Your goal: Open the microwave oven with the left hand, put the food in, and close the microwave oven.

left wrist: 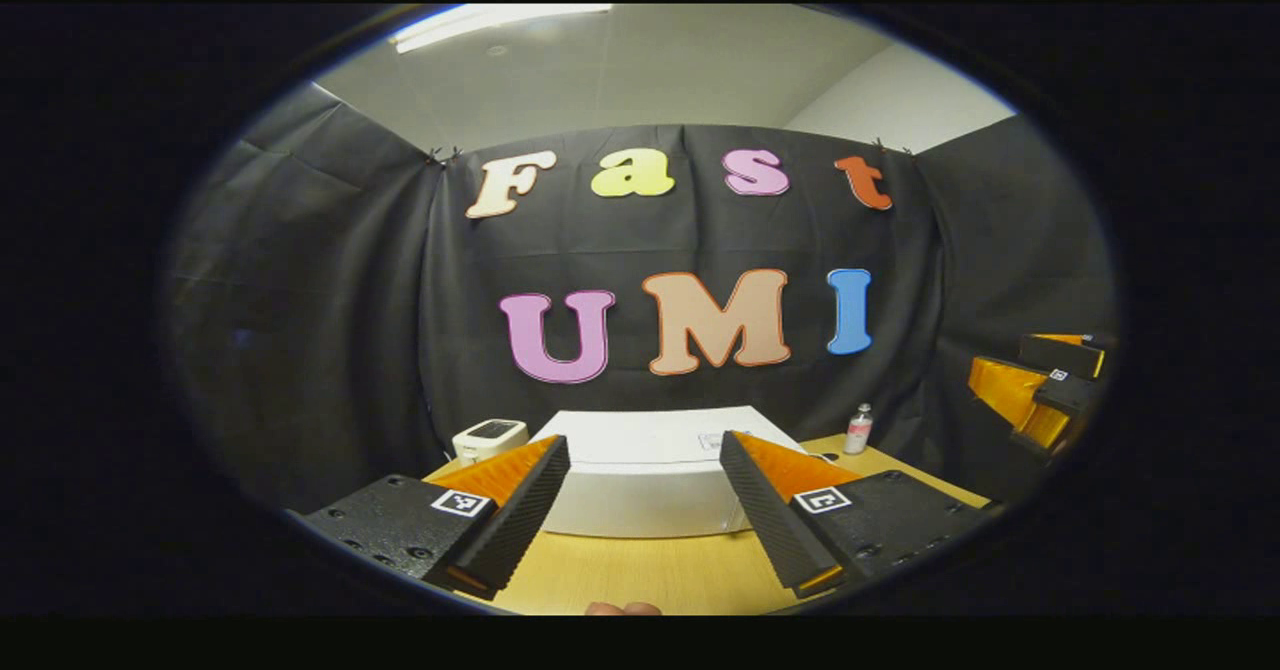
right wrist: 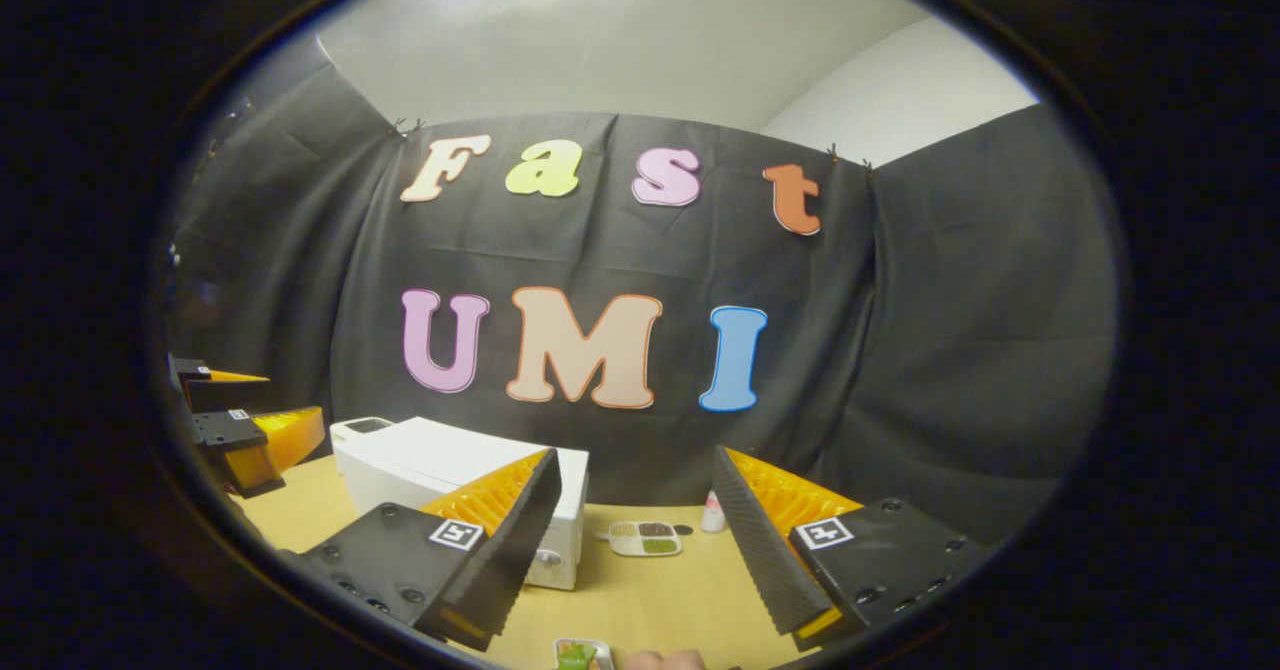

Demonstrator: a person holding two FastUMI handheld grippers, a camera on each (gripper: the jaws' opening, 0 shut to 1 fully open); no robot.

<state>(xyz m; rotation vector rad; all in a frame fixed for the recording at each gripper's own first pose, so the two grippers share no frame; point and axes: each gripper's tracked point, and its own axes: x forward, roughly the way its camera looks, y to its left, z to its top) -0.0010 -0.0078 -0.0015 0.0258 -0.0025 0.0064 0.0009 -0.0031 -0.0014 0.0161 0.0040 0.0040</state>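
Wooden table (left wrist: 640, 570) carries a white microwave oven (left wrist: 650, 480), door closed, standing square ahead of the left gripper (left wrist: 645, 520); task judged at its start, door not yet opened. Left gripper jaws apart, empty, held above the table short of the oven. Right gripper (right wrist: 635, 540) jaws likewise apart and empty, off to the oven's right. For the opening step: the left gripper should go to the door's free edge or handle and swing along the hinge arc rather than pull straight, so the light oven does not slide; which side is hinged I cannot tell. Right gripper view gives the oven's front corner with a small round knob or latch (right wrist: 547, 556), a divided food tray (right wrist: 646, 539) on the table right of the oven, a small bottle (right wrist: 712, 513) behind it, and another food dish (right wrist: 580, 654) at the near edge. Left gripper view gives a small white device (left wrist: 490, 438) left of the oven.
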